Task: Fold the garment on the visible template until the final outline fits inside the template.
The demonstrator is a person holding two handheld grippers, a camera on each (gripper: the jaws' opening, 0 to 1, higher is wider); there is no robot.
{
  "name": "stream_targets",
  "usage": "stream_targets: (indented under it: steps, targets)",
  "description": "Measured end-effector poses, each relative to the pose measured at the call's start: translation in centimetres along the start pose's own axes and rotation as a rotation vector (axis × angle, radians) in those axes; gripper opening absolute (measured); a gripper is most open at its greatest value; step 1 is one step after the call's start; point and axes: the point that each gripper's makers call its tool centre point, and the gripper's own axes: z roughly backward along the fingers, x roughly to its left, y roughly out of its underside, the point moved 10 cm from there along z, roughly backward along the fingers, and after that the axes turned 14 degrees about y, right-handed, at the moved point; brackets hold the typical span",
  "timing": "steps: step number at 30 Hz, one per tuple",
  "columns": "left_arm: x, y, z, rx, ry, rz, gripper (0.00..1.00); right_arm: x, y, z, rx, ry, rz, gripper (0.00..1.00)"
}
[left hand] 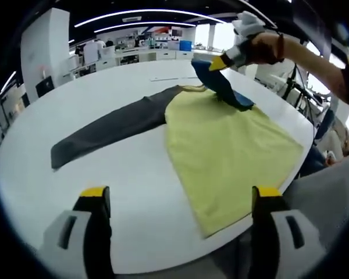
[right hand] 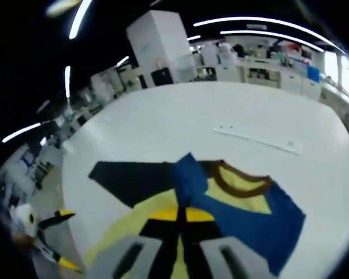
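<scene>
A yellow shirt (left hand: 227,151) with a brown collar (right hand: 241,181) lies flat on the white table (left hand: 104,99). Its dark grey sleeve (left hand: 110,128) stretches out to the left. The blue sleeve (left hand: 228,88) is lifted off the cloth, and my right gripper (left hand: 218,63), held by a hand, is shut on its end. In the right gripper view that gripper (right hand: 180,215) has its yellow tips together on the blue sleeve (right hand: 250,224), over the yellow body. My left gripper (left hand: 180,195) stands open above the near table edge, holding nothing; it also appears small as the left gripper (right hand: 61,241).
A thin white strip (right hand: 259,140) lies on the table beyond the collar. The table's rounded edge (left hand: 163,264) runs close under my left jaws. Benches and white cabinets (left hand: 134,52) stand far behind. A person's sleeve (left hand: 331,192) is at the right.
</scene>
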Motion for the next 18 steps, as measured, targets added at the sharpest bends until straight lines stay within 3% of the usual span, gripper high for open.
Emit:
stream_targets:
  steps: [10,18]
  targets:
    - [-0.2,0.2,0.1,0.002,0.000,0.003,0.99,1.5,1.2,-0.5,0.023,-0.012,0.034,0.00]
    - [-0.1,0.5,0.2,0.000,-0.003,0.008,0.99,2.3,2.7,-2.3,0.049,0.017,-0.019,0.00]
